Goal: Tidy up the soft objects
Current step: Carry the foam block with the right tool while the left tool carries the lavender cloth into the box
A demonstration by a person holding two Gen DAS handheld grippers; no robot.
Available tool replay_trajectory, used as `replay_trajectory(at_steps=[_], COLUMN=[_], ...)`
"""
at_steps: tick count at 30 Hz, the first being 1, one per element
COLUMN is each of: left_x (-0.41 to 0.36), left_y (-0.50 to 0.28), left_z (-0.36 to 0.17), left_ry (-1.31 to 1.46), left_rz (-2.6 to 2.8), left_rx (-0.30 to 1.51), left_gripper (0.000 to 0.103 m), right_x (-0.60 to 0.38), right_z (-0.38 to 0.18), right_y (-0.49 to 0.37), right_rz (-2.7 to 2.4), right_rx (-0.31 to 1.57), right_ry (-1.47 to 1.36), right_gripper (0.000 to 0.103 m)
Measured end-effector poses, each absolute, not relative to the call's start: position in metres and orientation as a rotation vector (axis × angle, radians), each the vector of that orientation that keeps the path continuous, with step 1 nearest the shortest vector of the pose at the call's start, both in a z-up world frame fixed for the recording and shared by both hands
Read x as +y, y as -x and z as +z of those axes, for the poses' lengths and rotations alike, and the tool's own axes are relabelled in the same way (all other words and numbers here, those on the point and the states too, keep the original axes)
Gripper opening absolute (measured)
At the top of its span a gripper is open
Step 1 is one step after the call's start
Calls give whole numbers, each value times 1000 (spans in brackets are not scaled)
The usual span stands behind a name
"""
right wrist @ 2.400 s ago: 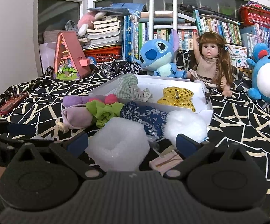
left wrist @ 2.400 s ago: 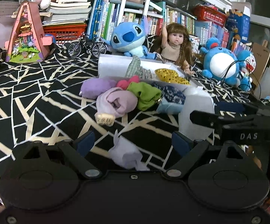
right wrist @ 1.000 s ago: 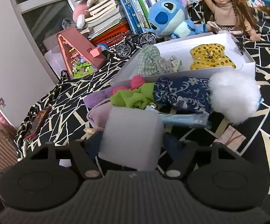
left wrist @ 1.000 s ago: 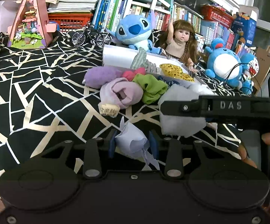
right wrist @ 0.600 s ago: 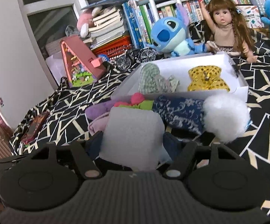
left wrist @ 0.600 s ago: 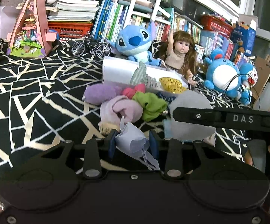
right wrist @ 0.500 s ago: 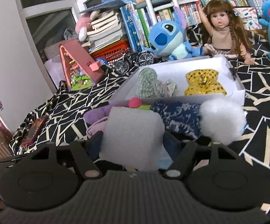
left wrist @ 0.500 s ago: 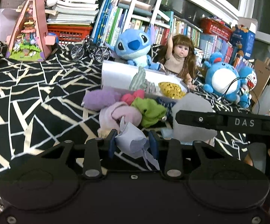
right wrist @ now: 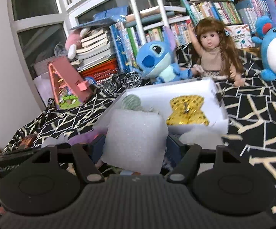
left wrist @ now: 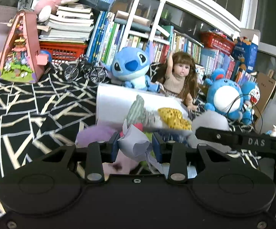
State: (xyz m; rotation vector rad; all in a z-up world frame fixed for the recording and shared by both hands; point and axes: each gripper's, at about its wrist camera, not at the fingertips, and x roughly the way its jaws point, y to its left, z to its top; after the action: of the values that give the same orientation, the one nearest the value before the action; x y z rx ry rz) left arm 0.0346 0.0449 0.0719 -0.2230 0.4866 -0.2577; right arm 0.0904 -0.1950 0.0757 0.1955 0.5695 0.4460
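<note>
matt white foam block (right wrist: 136, 139), glossy gold sequin bow (right wrist: 187, 110), smooth white card box (right wrist: 210, 87), fuzzy blue plush (left wrist: 132, 64)

This is a room in a home: shelves full of books (left wrist: 107, 38), a doll (right wrist: 214, 57), a blue plush toy (left wrist: 132, 66) and a toy house (left wrist: 20, 51).

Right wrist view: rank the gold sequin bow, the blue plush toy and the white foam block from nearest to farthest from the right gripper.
1. White foam block: clamped between the right gripper's fingers.
2. Gold sequin bow: lying in the white box, ahead and to the right.
3. Blue plush toy: sitting beyond the box's far wall, against the books.
</note>
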Motion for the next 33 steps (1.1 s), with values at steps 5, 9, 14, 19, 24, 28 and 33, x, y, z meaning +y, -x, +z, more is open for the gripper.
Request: replay_trajectory(at_steps=[5, 9, 14, 19, 24, 28, 33], left_x=[46, 43, 45, 44, 33, 26, 18], left_y=[-65, -98, -145, -181, -202, -218, -233], left_z=[88, 94, 92, 86, 80, 76, 70], left_ry=[246, 246, 257, 261, 219, 215, 199], left_rz=[-264, -266, -244, -222, -204, -200, -183], left_rx=[458, 468, 519, 568, 583, 608, 623], left_gripper=[34, 34, 34, 34, 34, 34, 35], right_x=[-205, -211, -217, -223, -224, -221, -214], right_z=[82, 89, 96, 97, 90, 86, 82], right_y=[-105, -123, -153, -183, -212, -235, -264], right_rz=[410, 377, 334, 302, 279, 252, 236], right_rx=[548, 533, 545, 572, 612, 632, 650], right_ry=[-185, -171, -164, -184, -192, -194, -204], right_gripper=[72, 72, 72, 72, 72, 72, 72])
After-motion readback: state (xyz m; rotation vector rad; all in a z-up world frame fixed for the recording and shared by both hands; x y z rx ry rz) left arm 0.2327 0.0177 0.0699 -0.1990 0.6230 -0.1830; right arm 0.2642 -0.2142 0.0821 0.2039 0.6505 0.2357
